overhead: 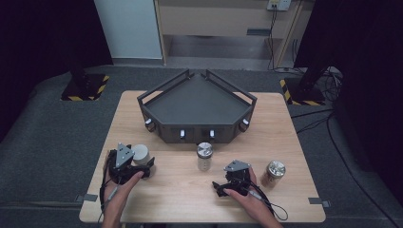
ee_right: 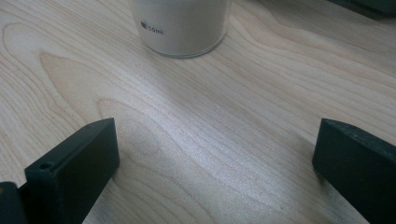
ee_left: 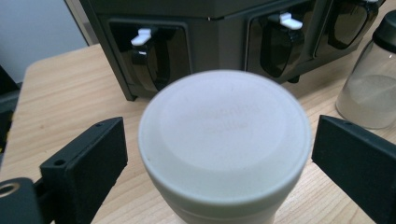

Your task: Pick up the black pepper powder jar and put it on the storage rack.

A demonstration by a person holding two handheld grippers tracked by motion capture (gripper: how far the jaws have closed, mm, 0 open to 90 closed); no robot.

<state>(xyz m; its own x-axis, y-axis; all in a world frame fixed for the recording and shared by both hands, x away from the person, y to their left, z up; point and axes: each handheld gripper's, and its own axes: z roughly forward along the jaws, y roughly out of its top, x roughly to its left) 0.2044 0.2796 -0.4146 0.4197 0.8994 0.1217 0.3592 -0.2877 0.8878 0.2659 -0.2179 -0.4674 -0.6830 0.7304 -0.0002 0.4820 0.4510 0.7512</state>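
A jar with a pale grey lid [overhead: 140, 153] stands on the wooden table [overhead: 180, 190] at the front left. My left gripper [overhead: 142, 164] is around it, and in the left gripper view the lid [ee_left: 224, 140] sits between the two black jaws with a gap on each side, so the gripper [ee_left: 219, 154] is open. My right gripper [overhead: 219, 186] rests low over the table at the front right, open [ee_right: 215, 158], with bare wood between its jaws. A glass jar with a silver lid [overhead: 205, 156] holding pale powder stands ahead of it [ee_right: 180, 28].
A dark angular rack [overhead: 195, 130] with white-tipped clips on its front [ee_left: 219, 42] takes up the table's middle and back. A third jar with a bronze lid [overhead: 274, 172] stands at the right. The silver-lidded jar [ee_left: 369, 88] stands to the right of the left gripper.
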